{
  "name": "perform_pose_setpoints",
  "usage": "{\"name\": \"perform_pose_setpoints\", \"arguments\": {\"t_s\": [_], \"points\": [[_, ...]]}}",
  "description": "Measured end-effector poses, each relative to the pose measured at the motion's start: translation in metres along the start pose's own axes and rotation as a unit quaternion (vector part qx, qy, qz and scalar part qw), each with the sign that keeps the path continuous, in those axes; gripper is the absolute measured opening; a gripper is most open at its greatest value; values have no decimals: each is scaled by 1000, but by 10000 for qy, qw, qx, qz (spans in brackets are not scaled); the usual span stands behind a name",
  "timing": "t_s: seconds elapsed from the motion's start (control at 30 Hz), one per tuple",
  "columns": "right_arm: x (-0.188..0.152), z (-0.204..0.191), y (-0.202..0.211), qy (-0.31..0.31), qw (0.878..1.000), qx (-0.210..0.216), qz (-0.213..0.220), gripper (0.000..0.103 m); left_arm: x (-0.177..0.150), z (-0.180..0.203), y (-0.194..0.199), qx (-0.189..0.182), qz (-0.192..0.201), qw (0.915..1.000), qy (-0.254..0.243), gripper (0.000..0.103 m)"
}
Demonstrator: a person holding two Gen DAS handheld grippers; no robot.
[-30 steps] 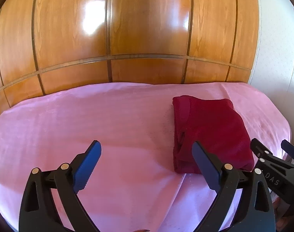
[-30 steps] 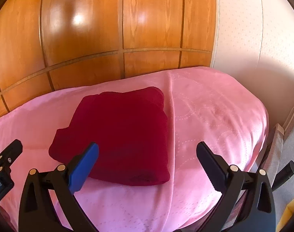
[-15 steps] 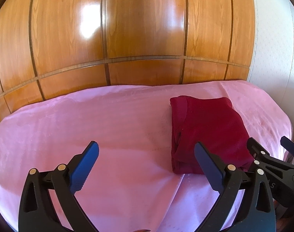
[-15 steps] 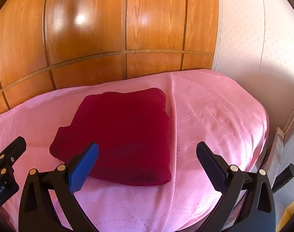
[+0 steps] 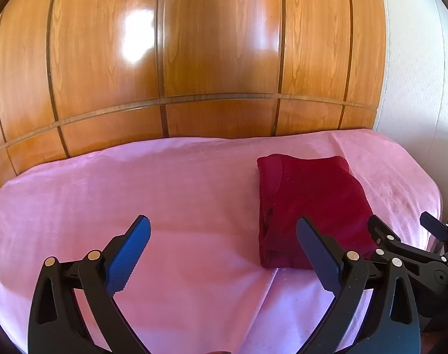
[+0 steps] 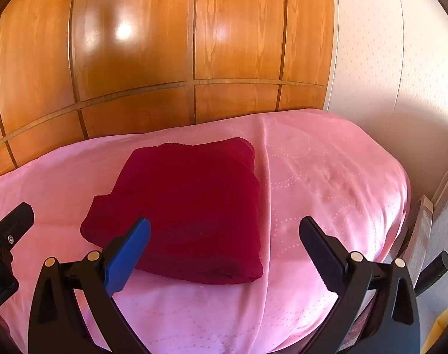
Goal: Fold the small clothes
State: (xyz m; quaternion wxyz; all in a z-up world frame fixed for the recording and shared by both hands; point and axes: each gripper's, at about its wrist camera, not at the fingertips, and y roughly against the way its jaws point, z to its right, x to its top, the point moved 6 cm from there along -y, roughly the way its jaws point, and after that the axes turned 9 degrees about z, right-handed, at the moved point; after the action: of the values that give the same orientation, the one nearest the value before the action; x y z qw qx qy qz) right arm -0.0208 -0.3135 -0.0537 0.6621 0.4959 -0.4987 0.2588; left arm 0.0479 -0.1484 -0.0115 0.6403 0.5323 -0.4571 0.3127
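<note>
Right gripper (image 6: 224, 244): spread, empty, nearer the folded red garment (image 6: 188, 206) by the bed's (image 6: 327, 177) right edge. Left gripper (image 5: 221, 244): spread, empty; garment lies rightward.

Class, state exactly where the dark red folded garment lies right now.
The dark red garment lies folded on the pink bedspread, before the wooden panelling; it is right of centre in the left wrist view and left of centre in the right.

Both claws — slightly back from garment (image 6: 191, 206)
</note>
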Motion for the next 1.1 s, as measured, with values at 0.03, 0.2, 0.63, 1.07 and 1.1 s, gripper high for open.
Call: {"name": "perform_pose_setpoints", "arguments": {"t_s": [0.03, 0.2, 0.63, 1.07, 1.1], "points": [[0, 0, 1, -9, 10000, -5, 9, 101, 0, 0, 1, -6, 11, 10000, 15, 98], [2, 1, -1, -18, 10000, 19, 24, 101, 2, 1, 5, -8, 45, 10000, 17, 98], [-3, 0, -4, -6, 10000, 15, -44, 101, 1, 6, 4, -71, 8, 10000, 17, 98], [-8, -1, -8, -22, 9999, 53, -141, 101, -3, 5, -2, -67, -60, 9999, 71, 98], [-8, -1, -8, -26, 9999, 53, -134, 101, -4, 4, -4, -48, -145, 9998, 111, 98]]}}
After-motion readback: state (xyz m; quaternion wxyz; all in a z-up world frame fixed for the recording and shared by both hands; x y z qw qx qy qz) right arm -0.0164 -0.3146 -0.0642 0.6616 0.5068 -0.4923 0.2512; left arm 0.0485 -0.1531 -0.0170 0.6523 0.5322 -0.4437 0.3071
